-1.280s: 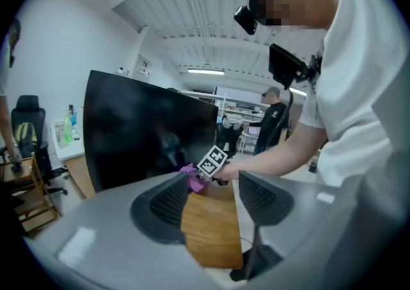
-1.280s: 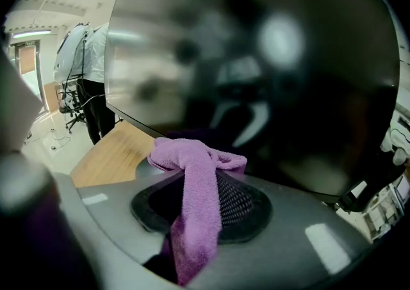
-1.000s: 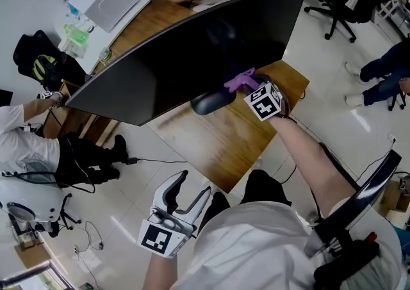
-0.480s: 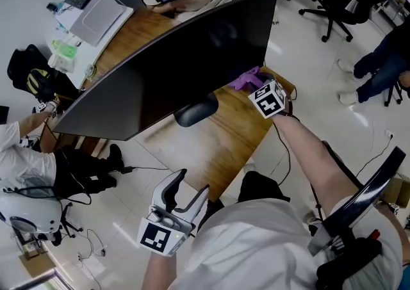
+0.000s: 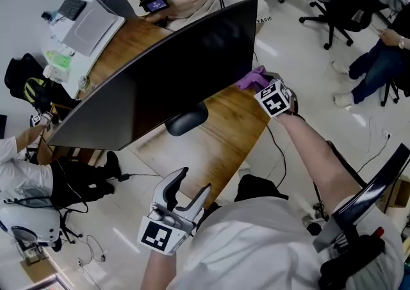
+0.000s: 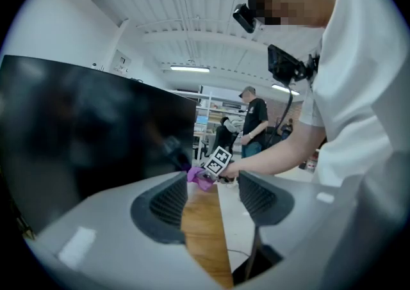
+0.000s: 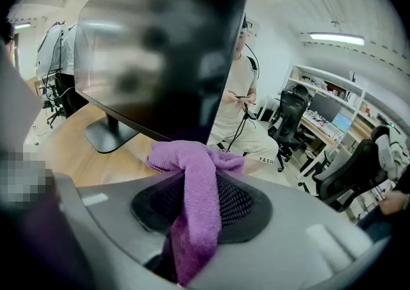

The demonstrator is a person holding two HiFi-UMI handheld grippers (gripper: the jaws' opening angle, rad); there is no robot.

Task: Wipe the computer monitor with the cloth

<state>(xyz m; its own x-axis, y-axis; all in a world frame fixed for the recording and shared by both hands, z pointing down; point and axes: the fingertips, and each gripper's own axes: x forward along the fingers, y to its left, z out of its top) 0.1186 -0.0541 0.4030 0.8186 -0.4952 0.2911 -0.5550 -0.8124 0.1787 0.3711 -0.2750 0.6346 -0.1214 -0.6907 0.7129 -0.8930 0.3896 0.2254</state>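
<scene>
Monitor [image 5: 166, 84]: big dark curved screen, ran from centre left to top centre of the head view, on the wooden desk [image 5: 227, 135], with its oval stand base [image 5: 186, 118] under the middle.

Left gripper [image 5: 188, 194]: bottom centre of the head view, well apart from the screen. In its own view the jaws stood wide apart with nothing between them, only desk beyond. I judged it idle.

Right gripper [image 5: 261, 87]: right of centre in the head view, at the screen's right edge near the lower corner. Its jaws were clamped on the cloth [image 7: 195, 173].

Cloth [image 5: 253, 77]: purple, bunched above the jaws with a tail hanging down between them. It sat just beside the screen's lower right corner; I couldn't tell whether it actually touched the glass.

Step, as I judged it: wiping under way, at the right end of a pass. Most of the screen lay up and left of the cloth.

Next move, I reckoned: press the bunched cloth flat to the glass and sweep back left along the curve, keeping the hard jaw tips off the panel.
</scene>
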